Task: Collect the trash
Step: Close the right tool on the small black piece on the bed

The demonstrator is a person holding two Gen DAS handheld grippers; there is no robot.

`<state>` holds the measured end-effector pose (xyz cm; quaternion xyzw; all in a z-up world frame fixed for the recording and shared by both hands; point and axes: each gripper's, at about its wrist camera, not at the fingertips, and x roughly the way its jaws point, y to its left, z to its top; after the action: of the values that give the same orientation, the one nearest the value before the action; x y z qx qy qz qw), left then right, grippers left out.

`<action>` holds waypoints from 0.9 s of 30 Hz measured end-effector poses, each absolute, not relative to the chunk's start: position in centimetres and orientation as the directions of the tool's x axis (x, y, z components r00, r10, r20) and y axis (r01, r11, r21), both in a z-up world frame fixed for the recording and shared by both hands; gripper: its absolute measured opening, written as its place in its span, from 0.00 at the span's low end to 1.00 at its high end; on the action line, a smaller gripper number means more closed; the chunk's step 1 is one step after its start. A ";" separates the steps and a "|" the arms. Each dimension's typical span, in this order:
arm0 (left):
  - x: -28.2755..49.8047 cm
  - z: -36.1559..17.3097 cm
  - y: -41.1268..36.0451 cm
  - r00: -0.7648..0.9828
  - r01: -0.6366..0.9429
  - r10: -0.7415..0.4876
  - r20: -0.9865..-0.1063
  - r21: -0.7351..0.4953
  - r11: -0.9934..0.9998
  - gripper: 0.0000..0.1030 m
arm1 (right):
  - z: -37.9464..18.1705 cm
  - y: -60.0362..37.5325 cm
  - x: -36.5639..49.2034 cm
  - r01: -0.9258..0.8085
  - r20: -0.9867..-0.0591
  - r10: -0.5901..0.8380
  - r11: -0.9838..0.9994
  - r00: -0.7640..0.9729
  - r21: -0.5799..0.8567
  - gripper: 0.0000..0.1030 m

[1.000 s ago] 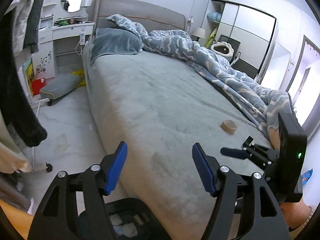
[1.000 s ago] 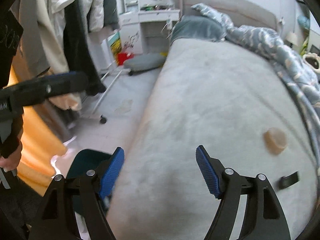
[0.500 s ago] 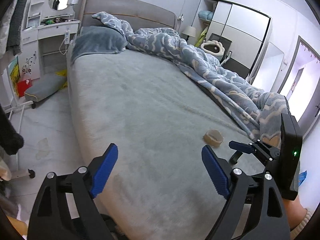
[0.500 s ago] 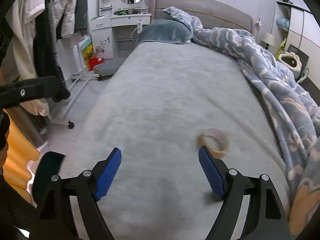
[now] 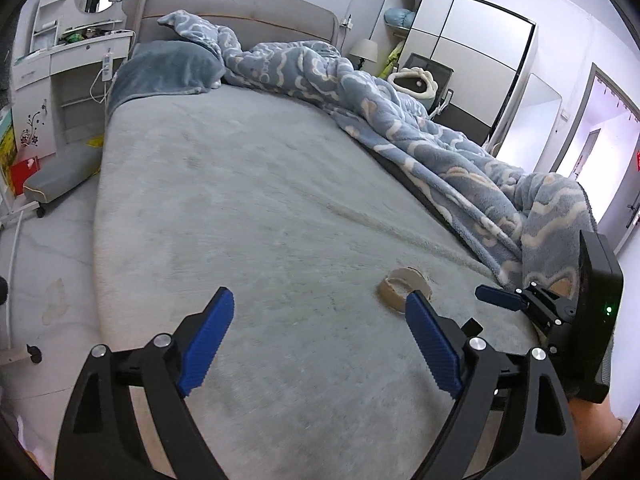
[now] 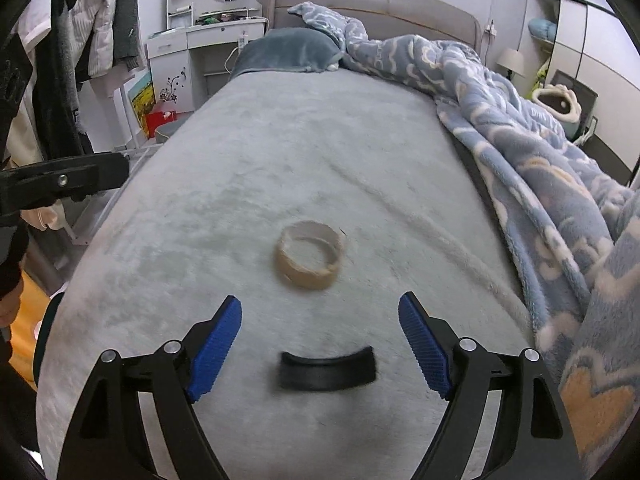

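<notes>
Right wrist view: wide-open, empty right gripper (image 6: 320, 336) over grey bed (image 6: 248, 200), tape ring (image 6: 309, 255) ahead.

We count one cardboard tape ring (image 6: 310, 255), one curved black piece (image 6: 327, 370), one pillow (image 6: 286, 50), one blanket (image 6: 520, 128), two lamps.

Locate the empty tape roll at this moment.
The tape roll lies flat on the grey bed sheet, centred just ahead of the open right gripper; in the left wrist view it sits low right, near the blue blanket.
</notes>
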<state>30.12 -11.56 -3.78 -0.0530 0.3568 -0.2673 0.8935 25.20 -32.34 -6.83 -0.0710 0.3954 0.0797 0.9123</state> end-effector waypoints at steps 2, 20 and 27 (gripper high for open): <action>30.4 -4.1 -12.2 0.593 0.444 -0.525 -0.611 -0.296 0.846 0.87 | -7.3 -32.7 25.0 -0.210 -0.742 0.099 0.976 0.663 -0.057 0.79; 31.6 -7.1 -18.3 0.546 0.473 -0.538 -0.642 -0.294 0.831 0.87 | -8.8 -34.8 24.3 -0.237 -0.762 0.233 0.966 0.605 0.107 0.48; 32.0 -8.0 -20.0 0.539 0.477 -0.540 -0.646 -0.294 0.828 0.86 | -8.0 -36.2 24.0 -0.225 -0.746 0.224 0.969 0.627 0.102 0.47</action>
<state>31.98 -20.04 -8.00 -0.0412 0.3824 -0.2900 0.8763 23.96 -36.20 -8.04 -0.0007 0.4136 0.1245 0.9019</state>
